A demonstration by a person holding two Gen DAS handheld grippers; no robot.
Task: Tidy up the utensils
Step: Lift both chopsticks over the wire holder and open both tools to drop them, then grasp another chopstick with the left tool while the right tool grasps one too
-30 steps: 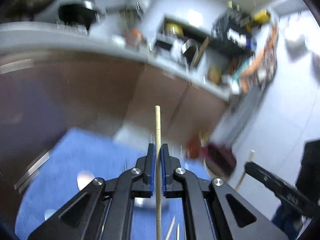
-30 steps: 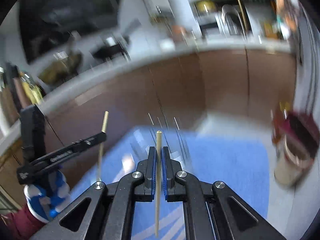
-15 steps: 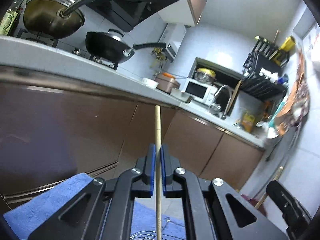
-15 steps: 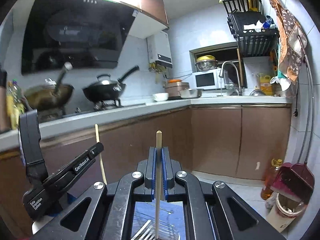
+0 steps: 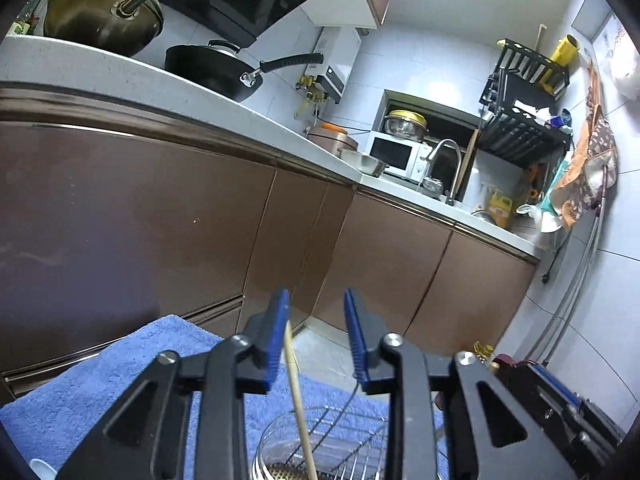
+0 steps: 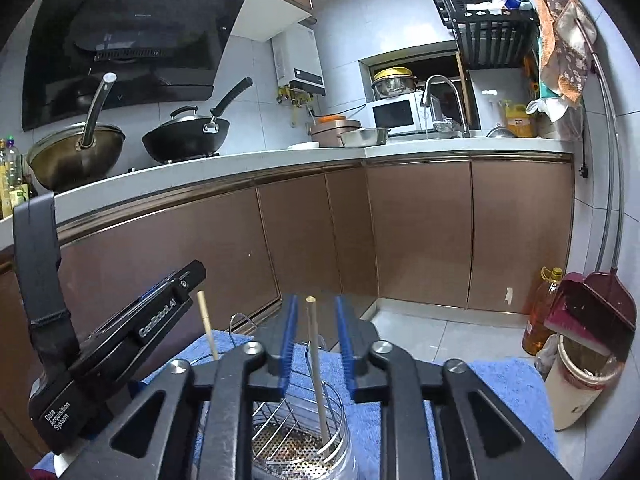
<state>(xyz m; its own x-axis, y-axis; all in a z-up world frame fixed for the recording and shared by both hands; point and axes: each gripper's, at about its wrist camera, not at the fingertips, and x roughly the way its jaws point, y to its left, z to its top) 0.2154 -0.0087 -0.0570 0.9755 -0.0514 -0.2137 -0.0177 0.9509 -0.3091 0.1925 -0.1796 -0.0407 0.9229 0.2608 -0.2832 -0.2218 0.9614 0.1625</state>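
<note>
My left gripper (image 5: 316, 344) is open; a wooden chopstick (image 5: 298, 400) stands loose between its blue pads, leaning toward the left pad, its lower end in a wire utensil holder (image 5: 340, 436). My right gripper (image 6: 316, 344) is open too; a pale chopstick (image 6: 316, 364) stands free between its pads, its tip resting in the perforated utensil holder (image 6: 298, 444). In the right wrist view the left gripper's body (image 6: 120, 340) sits at the left with the other chopstick (image 6: 207, 324) beside it.
The holder stands on a blue towel (image 6: 500, 384). Brown cabinets (image 6: 420, 232) and a white counter (image 6: 240, 164) with woks lie ahead. A bin with dustpan (image 6: 584, 344) and an oil bottle (image 6: 540, 312) stand at the right.
Both grippers have opened and let go of their chopsticks, which now stand in the holder. Both views have lowered toward the holder.
</note>
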